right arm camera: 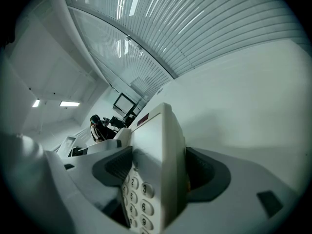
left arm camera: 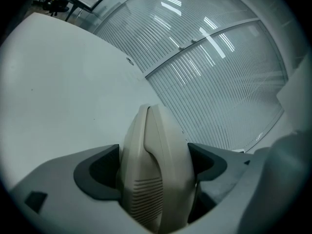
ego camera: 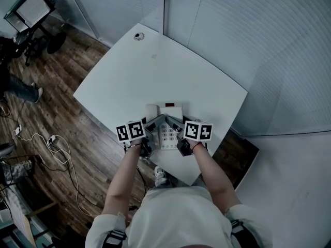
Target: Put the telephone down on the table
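A cream desk telephone (ego camera: 166, 124) with a keypad is held over the near part of the white table (ego camera: 155, 76). My left gripper (ego camera: 153, 126) is shut on its left side, where the handset (left arm camera: 155, 169) fills the space between the jaws. My right gripper (ego camera: 178, 127) is shut on the telephone's right edge (right arm camera: 158, 165), with the number keys (right arm camera: 139, 199) showing beside the jaw. Whether the telephone touches the tabletop cannot be told.
The table has a small round grommet (ego camera: 138, 36) at its far corner. Frosted glass walls (ego camera: 248, 40) stand behind it. Wooden floor with cables (ego camera: 57, 149) lies to the left, and a stand with equipment (ego camera: 31, 14) is at the far left.
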Available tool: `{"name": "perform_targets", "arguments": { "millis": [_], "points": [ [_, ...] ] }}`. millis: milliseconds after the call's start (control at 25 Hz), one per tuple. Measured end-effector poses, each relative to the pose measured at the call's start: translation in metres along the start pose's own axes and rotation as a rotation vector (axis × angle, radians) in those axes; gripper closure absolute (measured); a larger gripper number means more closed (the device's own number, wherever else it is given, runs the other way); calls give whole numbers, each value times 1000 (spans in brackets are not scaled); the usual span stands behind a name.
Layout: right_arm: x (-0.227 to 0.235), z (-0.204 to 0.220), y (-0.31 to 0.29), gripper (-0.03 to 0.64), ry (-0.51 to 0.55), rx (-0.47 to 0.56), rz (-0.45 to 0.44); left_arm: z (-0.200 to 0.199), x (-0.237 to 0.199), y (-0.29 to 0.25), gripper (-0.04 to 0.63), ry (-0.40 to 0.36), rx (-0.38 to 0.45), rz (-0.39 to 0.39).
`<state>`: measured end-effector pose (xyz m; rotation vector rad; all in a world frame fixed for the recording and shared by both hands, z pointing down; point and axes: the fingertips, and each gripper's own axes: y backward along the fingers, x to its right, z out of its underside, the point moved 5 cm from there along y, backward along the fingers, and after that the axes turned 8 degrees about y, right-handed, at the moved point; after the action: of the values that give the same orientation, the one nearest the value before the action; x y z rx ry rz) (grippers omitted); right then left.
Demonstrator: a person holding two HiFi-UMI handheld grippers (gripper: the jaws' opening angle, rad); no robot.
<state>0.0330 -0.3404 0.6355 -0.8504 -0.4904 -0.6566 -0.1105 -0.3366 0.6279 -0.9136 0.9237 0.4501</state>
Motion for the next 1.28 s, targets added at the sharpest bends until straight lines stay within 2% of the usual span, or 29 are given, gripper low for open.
{"name": "perform_targets", "arguments": {
  "millis": [160,560,880,1280],
  "points": [
    [0,1,2,276,-1,0,5,1,0,6,172,18,10,14],
    [3,4,5,276,-13,-6,31,11,2,13,172,1,4,15],
    [0,4,13,276,50,-8,118,18,5,25,172,-3,20,16],
    [-10,5,32,282,57,75,144,23,7,42,172,-15,52,17]
  ]
}}
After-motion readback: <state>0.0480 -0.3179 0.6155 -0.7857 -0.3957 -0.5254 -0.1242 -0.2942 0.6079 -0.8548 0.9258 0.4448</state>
